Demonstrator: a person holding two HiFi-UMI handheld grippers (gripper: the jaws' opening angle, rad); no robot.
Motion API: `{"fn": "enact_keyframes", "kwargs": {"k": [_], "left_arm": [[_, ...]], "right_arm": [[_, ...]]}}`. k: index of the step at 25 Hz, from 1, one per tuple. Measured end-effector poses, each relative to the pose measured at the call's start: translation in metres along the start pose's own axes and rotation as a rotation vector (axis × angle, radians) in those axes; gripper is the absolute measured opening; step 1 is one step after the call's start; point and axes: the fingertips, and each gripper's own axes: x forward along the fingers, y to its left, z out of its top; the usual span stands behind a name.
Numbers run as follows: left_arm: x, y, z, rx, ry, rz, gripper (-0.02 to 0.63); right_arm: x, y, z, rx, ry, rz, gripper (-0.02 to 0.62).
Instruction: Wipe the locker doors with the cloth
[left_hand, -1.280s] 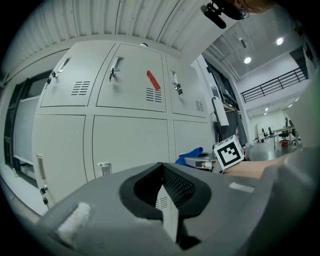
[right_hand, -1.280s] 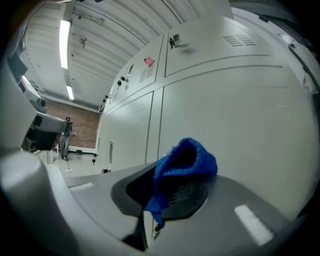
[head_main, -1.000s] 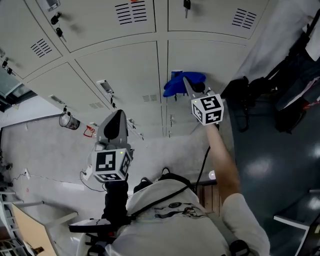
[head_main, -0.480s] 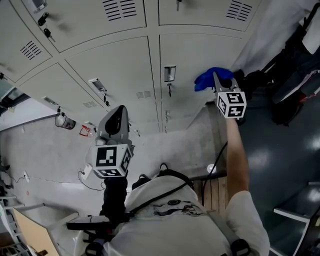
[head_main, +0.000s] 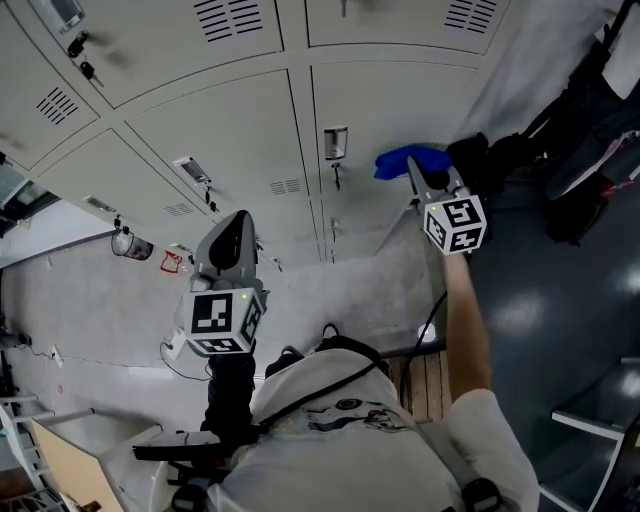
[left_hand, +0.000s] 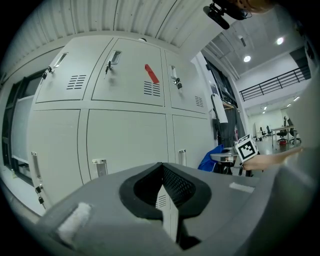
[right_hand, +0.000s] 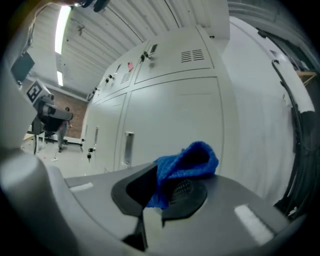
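Right gripper view: right gripper (right_hand: 160, 196) is clamped on the blue cloth (right_hand: 187, 160). The cloth bunches up out of the jaws and faces a lower locker door (right_hand: 175, 115). Head view: this gripper is held out on a straight arm, with the cloth at the door's right edge, low down. Whether the cloth touches the door cannot be told. A door handle (head_main: 335, 143) sits left of the cloth, apart from it. Black bags (head_main: 495, 158) are just right of the cloth. The left gripper (head_main: 236, 235) is held back near the body, well apart from the lockers. Left gripper view: its jaws are together with nothing between them.
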Motion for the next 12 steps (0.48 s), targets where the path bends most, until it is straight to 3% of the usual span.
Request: {"fn": "enact_keyframes", "kwargs": {"k": [6, 12], "left_arm": [[-0.003, -0.002, -0.003, 0.0, 0.009, 0.002, -0.005], [-0.008, 0.003, -0.007, 0.002, 0.023, 0.026, -0.005]], "right_arm": [[0.032, 0.084, -0.043, 0.045, 0.054, 0.163, 0.025], [0.078, 0.1, -0.05, 0.072, 0.052, 0.177, 0.025]]}}
